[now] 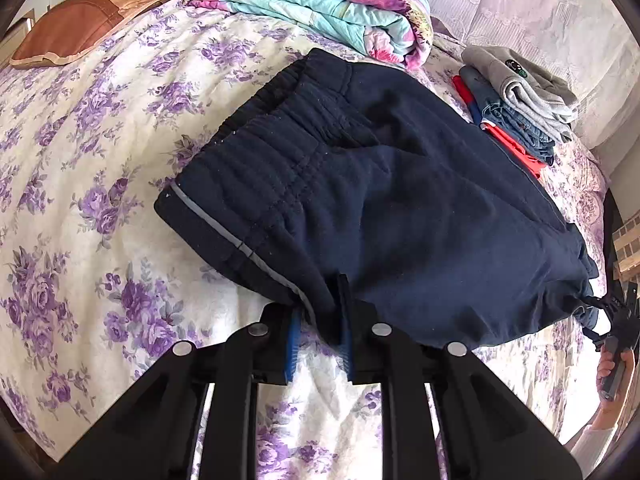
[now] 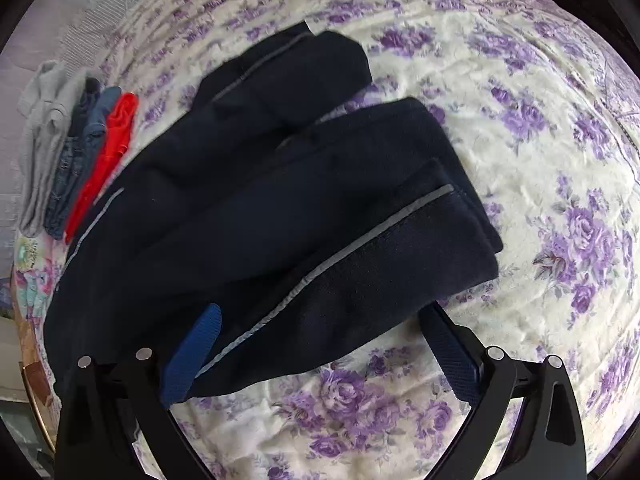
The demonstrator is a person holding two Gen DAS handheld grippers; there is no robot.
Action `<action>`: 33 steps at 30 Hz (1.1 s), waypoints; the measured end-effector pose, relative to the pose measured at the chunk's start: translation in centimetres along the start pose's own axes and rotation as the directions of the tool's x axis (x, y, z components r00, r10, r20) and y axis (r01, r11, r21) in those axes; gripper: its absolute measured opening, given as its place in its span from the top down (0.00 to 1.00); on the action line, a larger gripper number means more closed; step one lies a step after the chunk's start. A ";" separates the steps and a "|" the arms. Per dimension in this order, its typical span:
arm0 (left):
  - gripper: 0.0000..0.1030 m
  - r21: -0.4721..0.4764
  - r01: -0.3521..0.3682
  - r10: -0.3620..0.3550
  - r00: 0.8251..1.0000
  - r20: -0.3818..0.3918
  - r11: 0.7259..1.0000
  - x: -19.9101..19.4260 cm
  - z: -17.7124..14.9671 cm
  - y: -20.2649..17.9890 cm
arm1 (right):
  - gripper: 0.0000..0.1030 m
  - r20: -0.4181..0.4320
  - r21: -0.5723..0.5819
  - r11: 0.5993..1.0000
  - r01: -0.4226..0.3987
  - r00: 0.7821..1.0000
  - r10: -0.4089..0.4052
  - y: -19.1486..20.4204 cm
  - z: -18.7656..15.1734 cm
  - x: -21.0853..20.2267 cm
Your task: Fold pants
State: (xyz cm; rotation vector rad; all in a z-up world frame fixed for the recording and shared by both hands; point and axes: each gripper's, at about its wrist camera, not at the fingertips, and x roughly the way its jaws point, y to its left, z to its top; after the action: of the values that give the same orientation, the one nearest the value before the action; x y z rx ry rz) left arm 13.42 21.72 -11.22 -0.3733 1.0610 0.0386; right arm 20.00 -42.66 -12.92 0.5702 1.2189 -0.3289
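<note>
Dark navy sweatpants with a grey side stripe lie folded on the floral bedsheet. My left gripper is shut on the near edge of the pants by the stripe, its blue pads pinching the fabric. In the right wrist view the pants lie folded with both leg ends pointing away. My right gripper is open, its blue pads spread either side of the near edge of the pants. The right gripper also shows at the far right of the left wrist view, against the pants' corner.
A folded floral quilt lies at the back. A stack of folded clothes, grey, denim and red, sits right of the pants; it also shows in the right wrist view. A brown pillow lies at back left.
</note>
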 end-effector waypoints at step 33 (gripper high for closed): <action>0.52 -0.059 0.008 -0.006 0.999 0.042 0.998 -8.1 -5.8 5.0 | 0.39 0.177 -0.065 0.997 -0.044 0.983 0.055 -9.1 -14.4 -9.0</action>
State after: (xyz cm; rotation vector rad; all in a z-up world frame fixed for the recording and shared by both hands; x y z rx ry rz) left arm 3.49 25.71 -8.16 -0.4278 1.0189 0.0713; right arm 1.00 -42.36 -9.90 0.5063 1.0366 -0.2931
